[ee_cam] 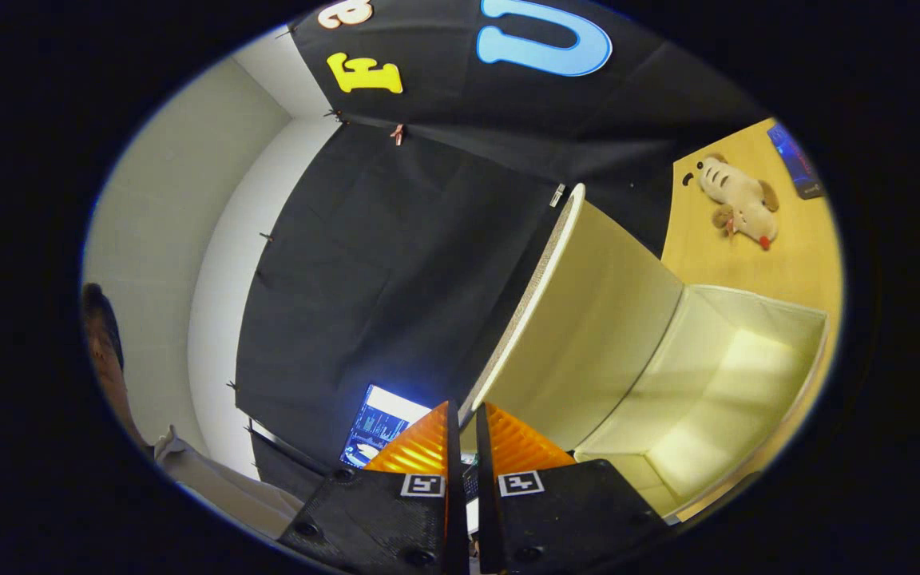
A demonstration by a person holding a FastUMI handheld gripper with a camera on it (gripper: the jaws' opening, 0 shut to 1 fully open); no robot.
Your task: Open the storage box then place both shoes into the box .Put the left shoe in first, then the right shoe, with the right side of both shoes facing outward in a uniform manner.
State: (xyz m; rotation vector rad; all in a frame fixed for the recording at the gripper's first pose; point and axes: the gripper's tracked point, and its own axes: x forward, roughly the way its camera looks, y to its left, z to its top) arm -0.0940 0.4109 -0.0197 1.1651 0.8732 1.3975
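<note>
The cream fabric storage box (755, 315) stands open on the wooden table (799, 267), and its pale inside holds nothing that I can see. Its lid (588, 319) is swung up and stands nearly on edge, inner face toward the box. The lid's thin rim runs down into the narrow gap between my fingers. My gripper (464, 409) is shut on that rim, with both fingers pressed against it.
A striped plush toy (738, 201) lies on the table beyond the box, with a dark blue flat object (795, 164) past it. A lit screen (376, 427) glows just beside my fingers. A person (113, 359) stands by the white wall.
</note>
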